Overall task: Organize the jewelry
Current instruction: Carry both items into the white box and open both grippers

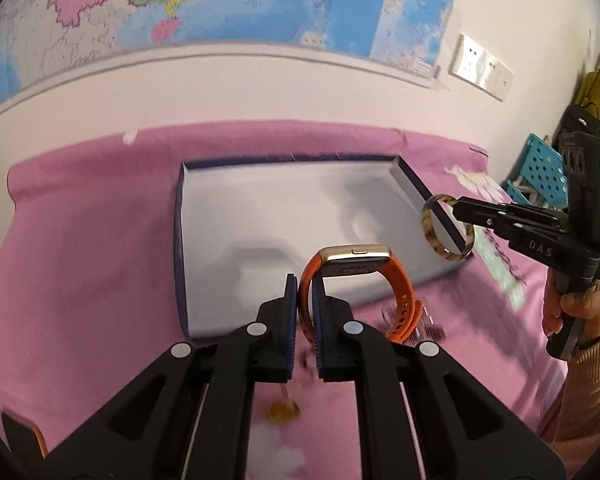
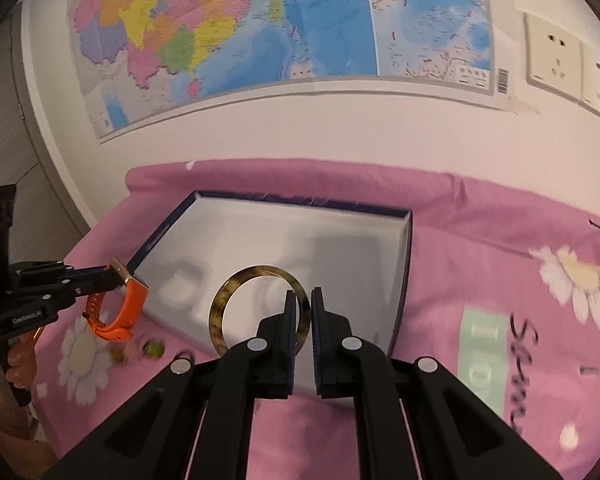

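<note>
My left gripper [image 1: 305, 286] is shut on the strap of an orange watch [image 1: 360, 276] with a gold case, held above the near edge of a white-lined box [image 1: 268, 216] with dark blue walls. My right gripper [image 2: 304, 300] is shut on a brown tortoiseshell bangle [image 2: 236, 284], held above the same box [image 2: 340, 240]. The right gripper [image 1: 460, 206] with the bangle [image 1: 430, 236] hangs over the box's right wall in the left wrist view. The left gripper [image 2: 112, 274] with the watch [image 2: 128, 312] hangs at the box's left wall in the right wrist view.
The box lies on a pink cloth [image 1: 80, 260] with daisy prints, against a white wall with a map [image 2: 300, 20]. Small beaded pieces [image 2: 152, 348] lie on the cloth near the box's near corner, also blurred in the left wrist view [image 1: 284, 408]. A blue perforated crate [image 1: 540, 172] stands at right.
</note>
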Action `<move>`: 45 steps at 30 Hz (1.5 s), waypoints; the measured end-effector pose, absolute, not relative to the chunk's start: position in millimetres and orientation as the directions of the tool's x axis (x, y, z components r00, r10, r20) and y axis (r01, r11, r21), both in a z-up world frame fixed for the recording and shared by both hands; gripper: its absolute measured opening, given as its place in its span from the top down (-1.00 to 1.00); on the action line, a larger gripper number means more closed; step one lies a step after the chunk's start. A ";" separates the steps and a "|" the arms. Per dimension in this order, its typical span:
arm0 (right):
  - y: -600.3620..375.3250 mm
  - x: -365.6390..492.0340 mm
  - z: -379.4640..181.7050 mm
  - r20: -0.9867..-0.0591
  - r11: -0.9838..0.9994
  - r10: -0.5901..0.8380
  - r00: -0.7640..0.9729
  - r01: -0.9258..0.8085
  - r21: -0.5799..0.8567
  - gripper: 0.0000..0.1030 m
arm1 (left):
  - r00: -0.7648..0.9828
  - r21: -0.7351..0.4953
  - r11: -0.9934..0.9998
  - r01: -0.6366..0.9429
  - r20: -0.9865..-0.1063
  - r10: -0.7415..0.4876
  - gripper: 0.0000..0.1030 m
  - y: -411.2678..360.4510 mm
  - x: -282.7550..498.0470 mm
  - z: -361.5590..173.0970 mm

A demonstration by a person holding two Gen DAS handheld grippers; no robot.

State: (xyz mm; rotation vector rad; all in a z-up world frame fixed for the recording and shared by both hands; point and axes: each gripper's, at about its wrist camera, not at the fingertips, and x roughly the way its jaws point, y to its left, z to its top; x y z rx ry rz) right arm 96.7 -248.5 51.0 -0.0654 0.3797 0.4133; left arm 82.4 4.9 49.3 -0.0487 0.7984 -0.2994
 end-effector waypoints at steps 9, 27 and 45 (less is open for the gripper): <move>-240.2 181.1 67.5 -0.425 0.933 0.344 0.837 -0.357 0.051 0.89 | 0.639 -0.123 0.972 0.201 -0.736 -0.225 0.83 -2.7 162.8 41.1; -214.0 244.1 56.6 -0.542 0.962 0.251 0.802 -0.267 0.051 0.87 | 0.541 -0.115 0.985 0.131 -0.824 -0.169 0.83 -8.3 247.3 6.0; -215.0 89.4 45.5 -0.403 0.841 0.488 0.774 -0.540 -0.020 0.31 | 0.683 -0.069 0.980 0.185 -0.708 -0.179 -0.07 4.1 155.6 47.1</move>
